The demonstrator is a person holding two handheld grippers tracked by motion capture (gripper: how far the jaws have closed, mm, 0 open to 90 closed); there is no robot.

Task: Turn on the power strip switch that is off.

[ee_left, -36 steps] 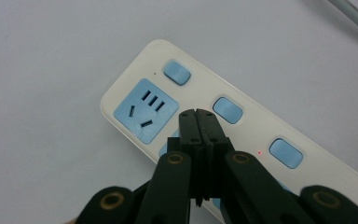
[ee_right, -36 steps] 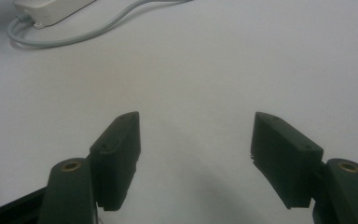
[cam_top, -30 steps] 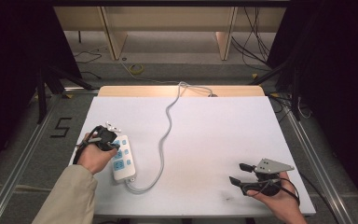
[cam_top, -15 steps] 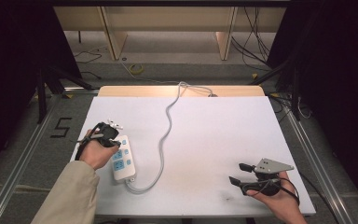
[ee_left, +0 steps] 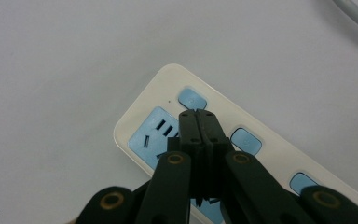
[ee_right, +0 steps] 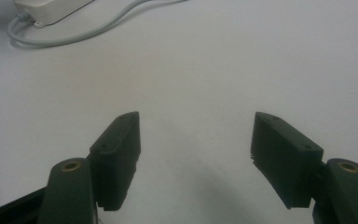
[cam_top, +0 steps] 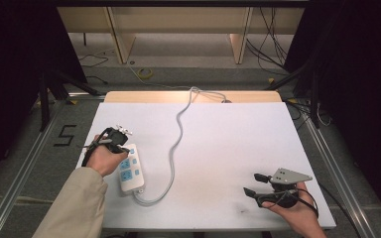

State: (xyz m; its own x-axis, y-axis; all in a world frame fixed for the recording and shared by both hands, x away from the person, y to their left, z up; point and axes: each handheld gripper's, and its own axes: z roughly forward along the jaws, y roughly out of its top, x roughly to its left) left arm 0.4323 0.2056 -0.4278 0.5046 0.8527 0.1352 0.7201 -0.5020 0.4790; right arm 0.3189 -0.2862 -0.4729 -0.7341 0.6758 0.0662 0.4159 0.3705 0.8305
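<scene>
A white power strip [cam_top: 130,174] with blue sockets and blue switch buttons lies at the table's left front. Its grey cable [cam_top: 178,131] snakes away to the far edge. My left gripper [cam_top: 124,148] is shut, with its joined tips [ee_left: 198,113] down on the strip [ee_left: 168,79] just below an end blue button [ee_left: 192,99] and beside a blue socket [ee_left: 154,131]; whether they press it I cannot tell. My right gripper [cam_top: 253,183] rests at the right front, open with nothing between its jaws [ee_right: 196,122]. The strip's end [ee_right: 51,9] and looped cable [ee_right: 74,38] lie far ahead of it.
The white table top [cam_top: 228,139] ends in a wooden strip [cam_top: 149,96] at the far side, where the cable drops off. Metal rails [cam_top: 25,163] run along both sides. A "5" [cam_top: 65,135] is marked on the floor at the left.
</scene>
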